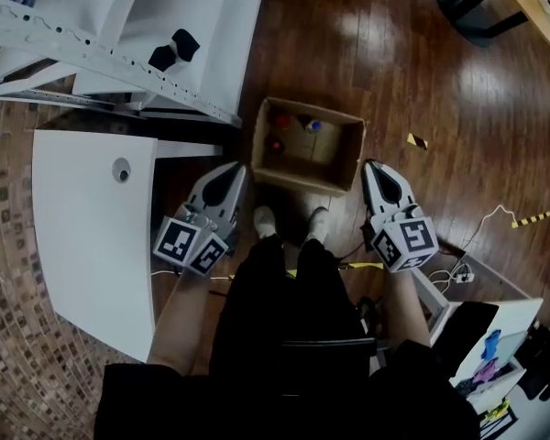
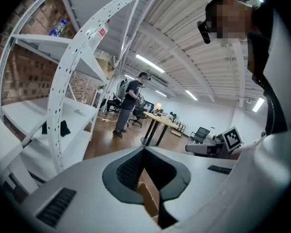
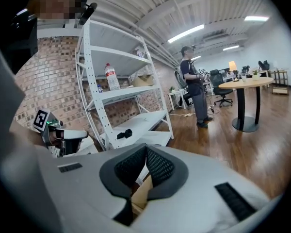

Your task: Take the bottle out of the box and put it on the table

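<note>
Reach step: left claw (image 1: 231, 170) and right claw (image 1: 371, 166), both pressed together and empty, have the box (image 1: 304, 178) ahead between them. Next, one must spread over a bottle (image 1: 313, 125).

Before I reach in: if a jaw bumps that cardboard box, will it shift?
It probably slides: the cardboard box sits on glossy wooden floor. It's likely light, holding only a few small bottles. Its open-topped walls may flex inward.

White left tool (image 1: 231, 174) and right tool (image 1: 374, 172) bear black-and-white square markers (image 1: 176, 240); the clothes (image 1: 284, 319) are black.
</note>
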{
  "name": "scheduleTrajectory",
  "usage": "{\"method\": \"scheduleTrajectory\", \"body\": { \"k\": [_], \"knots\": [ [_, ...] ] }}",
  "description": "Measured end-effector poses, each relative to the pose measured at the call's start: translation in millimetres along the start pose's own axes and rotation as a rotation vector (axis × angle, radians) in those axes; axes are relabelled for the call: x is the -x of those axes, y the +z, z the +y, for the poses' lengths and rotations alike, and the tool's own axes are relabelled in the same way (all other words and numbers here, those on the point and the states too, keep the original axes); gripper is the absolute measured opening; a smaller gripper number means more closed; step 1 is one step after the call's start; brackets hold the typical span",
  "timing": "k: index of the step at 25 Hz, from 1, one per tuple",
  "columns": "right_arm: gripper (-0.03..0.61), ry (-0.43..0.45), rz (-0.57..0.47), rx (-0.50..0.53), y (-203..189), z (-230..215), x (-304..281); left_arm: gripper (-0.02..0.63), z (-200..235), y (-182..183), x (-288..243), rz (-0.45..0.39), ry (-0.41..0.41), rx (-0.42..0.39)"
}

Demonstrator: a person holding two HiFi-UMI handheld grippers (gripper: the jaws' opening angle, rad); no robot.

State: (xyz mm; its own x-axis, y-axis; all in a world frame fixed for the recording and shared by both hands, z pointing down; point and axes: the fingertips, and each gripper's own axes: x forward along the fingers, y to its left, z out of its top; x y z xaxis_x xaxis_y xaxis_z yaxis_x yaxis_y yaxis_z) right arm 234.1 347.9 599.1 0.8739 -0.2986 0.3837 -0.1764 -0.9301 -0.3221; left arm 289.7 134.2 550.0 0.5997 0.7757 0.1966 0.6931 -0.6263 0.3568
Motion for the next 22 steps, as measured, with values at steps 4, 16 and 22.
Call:
{"method": "scheduleTrajectory", "body": {
  "k": [4, 16, 22],
  "knots": [
    [0.059, 0.037, 0.044, 0.058, -28, -2, -32, -0.006, 27, -40, -15, 0.011, 0.019, -0.003],
    [0.13, -0.028, 0.073, 0.175, -224, -93, -187, -0.006, 134, -246, -129, -0.037, -0.075, -0.078],
    [0.146, 0.016, 0.12, 0.369, -337, -135, -263, -0.006, 183, -337, -185, -0.123, -0.163, -0.139]
  ]
}}
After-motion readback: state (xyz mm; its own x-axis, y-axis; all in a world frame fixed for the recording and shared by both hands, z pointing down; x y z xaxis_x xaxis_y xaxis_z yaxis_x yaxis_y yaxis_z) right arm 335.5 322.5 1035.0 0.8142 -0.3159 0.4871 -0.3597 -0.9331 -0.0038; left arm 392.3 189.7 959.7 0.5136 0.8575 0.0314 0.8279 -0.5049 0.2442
